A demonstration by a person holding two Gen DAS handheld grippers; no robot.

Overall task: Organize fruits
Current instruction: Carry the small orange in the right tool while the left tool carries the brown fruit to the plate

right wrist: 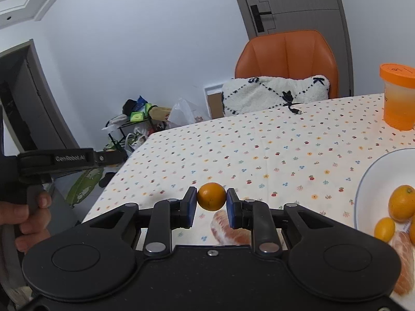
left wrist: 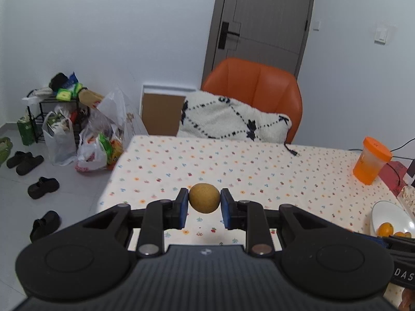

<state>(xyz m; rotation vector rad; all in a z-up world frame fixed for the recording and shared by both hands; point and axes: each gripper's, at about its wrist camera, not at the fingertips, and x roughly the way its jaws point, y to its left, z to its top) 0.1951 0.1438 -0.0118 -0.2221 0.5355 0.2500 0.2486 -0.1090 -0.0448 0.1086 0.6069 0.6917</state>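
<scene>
My left gripper (left wrist: 203, 198) is shut on a round tan-brown fruit (left wrist: 203, 197), held above the flower-print tablecloth (left wrist: 246, 165). My right gripper (right wrist: 211, 197) is shut on a small orange (right wrist: 211, 196), also held over the cloth. Below it on the table lies a peeled citrus piece (right wrist: 225, 226). A white plate (right wrist: 373, 181) at the right holds several small oranges (right wrist: 402, 202) and another peeled piece (right wrist: 404, 264). The same plate (left wrist: 389, 212) shows at the right edge of the left wrist view.
An orange lidded cup (right wrist: 399, 96) stands at the table's back right. An orange chair (left wrist: 256, 85) with a white patterned cushion (left wrist: 233, 119) sits behind the table, and a black cable (right wrist: 294, 108) lies near it. Bags and shoes (left wrist: 42, 186) clutter the floor at left. A hand (right wrist: 28, 217) holds the left gripper's handle.
</scene>
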